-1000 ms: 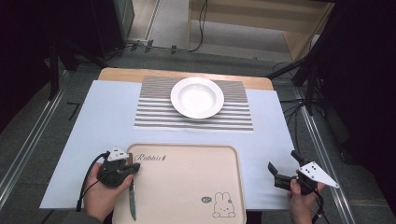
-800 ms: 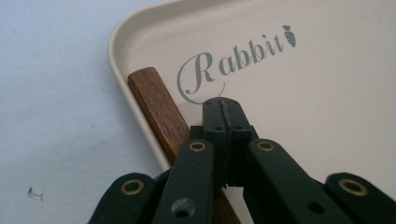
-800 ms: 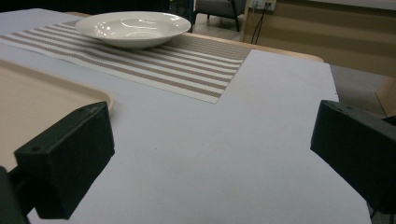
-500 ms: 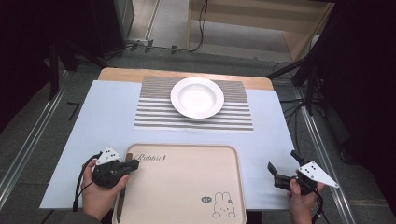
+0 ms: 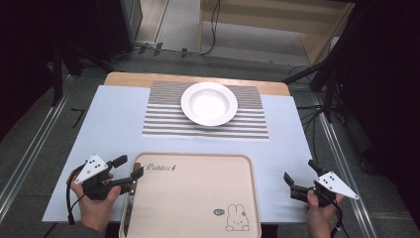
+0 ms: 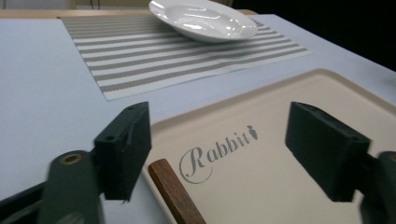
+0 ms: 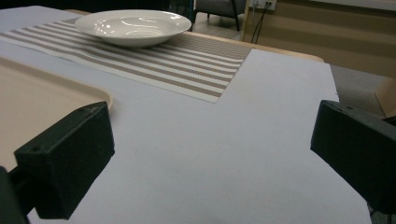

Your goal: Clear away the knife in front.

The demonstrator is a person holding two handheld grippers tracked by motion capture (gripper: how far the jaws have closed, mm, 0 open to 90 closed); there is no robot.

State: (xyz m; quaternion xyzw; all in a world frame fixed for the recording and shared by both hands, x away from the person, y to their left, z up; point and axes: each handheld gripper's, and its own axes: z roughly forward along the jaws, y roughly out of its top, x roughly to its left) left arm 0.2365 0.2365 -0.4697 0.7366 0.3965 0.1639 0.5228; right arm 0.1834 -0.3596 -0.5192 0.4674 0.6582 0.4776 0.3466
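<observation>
Knife (image 5: 127, 214) on the tray: seen from above, it now lies along the left rim of the beige tray (image 5: 198, 163), wooden handle toward the striped placemat (image 5: 163, 121), with your left gripper (image 5: 130, 172) just above that handle and its jaws spread. A second ago the gripper sat nearer you and the knife lay bare; half a second ago your hand covered it. Your right gripper (image 5: 298, 176) has not moved, resting open on the blue cloth (image 5: 114, 124) right of the tray.

Left gripper view: the brown handle (image 6: 175, 191) lies between your parted jaws, unpinched, beside the "Rabbit" lettering.

Right gripper view: jaws wide, nothing between them; the white plate (image 7: 133, 25) waits ahead.

You look lined up to close on the handle.
</observation>
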